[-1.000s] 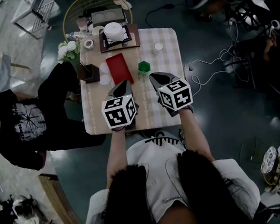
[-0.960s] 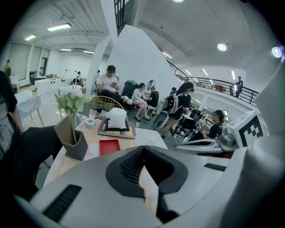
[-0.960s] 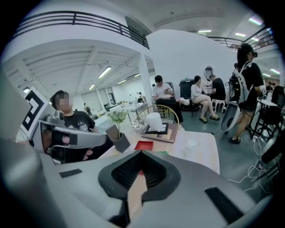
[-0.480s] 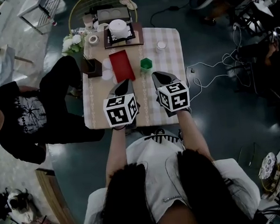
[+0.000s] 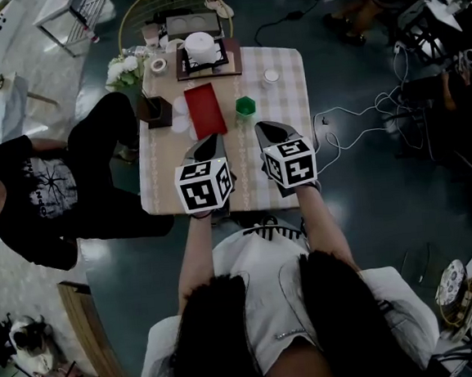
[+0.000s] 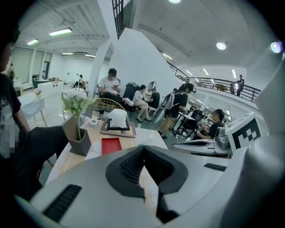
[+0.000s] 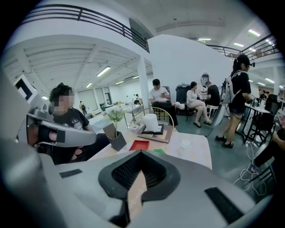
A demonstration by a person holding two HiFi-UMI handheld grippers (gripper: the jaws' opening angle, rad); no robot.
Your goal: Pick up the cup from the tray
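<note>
A white cup-like thing [image 5: 200, 45] stands on a dark tray [image 5: 227, 63] at the table's far end; it also shows in the left gripper view [image 6: 117, 118] and the right gripper view [image 7: 151, 121]. A small green cup [image 5: 245, 106] stands beside a flat red tray [image 5: 204, 110]. My left gripper [image 5: 212, 139] and right gripper [image 5: 262, 128] hover side by side over the near half of the table, short of both cups. Each has its jaws together with nothing between them, as the left gripper view [image 6: 143, 149] and right gripper view [image 7: 141, 154] show.
A dark plant pot [image 5: 153, 109], white flowers [image 5: 119, 72], a tape roll [image 5: 158, 65] and a small white lid [image 5: 271, 76] share the checked table [image 5: 283, 114]. A person in black [image 5: 40, 197] sits at its left. A wire chair [image 5: 162, 5] stands behind; cables [image 5: 360, 107] lie right.
Both grippers stay over the table's near half, shut. The head view has shifted a little, and the seated person at the left has moved slightly.
</note>
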